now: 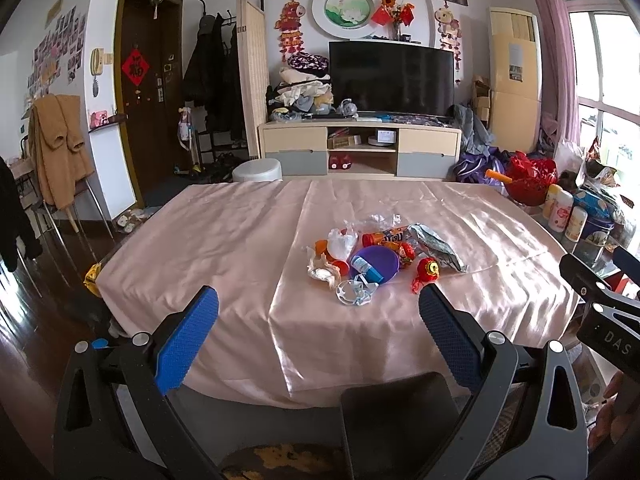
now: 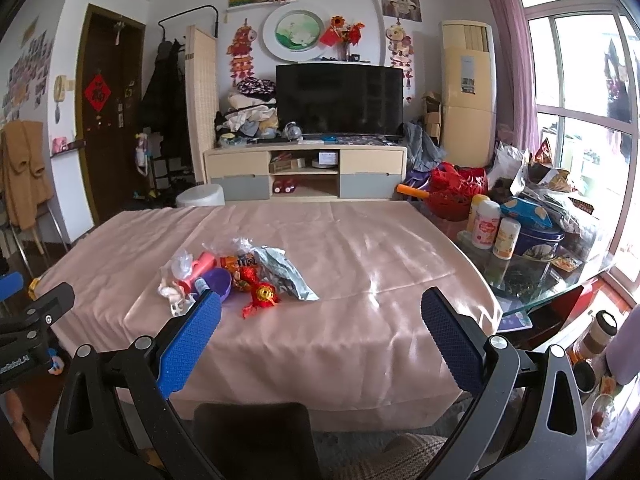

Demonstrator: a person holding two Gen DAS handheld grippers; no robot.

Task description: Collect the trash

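Trash [image 1: 360, 260] lay heaped mid-desk [image 1: 224, 240] on a slick satin cloth: crumpled wrappers, a foil bag [image 2: 286, 276] and a purple lid [image 1: 376, 262], judged light, soft and prone to sliding. Left gripper [image 1: 318, 306] and right gripper [image 2: 320, 320] both stood released, well short of the heap; pinching a raised wrapper fold appeared safest.

A wide bare stretch of the pink tablecloth [image 1: 224, 240] is seen on the left and at the near edge, so the trash pile [image 1: 372, 260] can be reached from the front and from the left without obstruction. To the right of the pile the cloth [image 2: 380, 248] is also free. Further right, the glass side table [image 2: 560, 292] is crowded with bottles [image 2: 486, 226], a blue tin [image 2: 540, 242] and bags. A dark chair back [image 2: 256, 436] stands close before the table edge.
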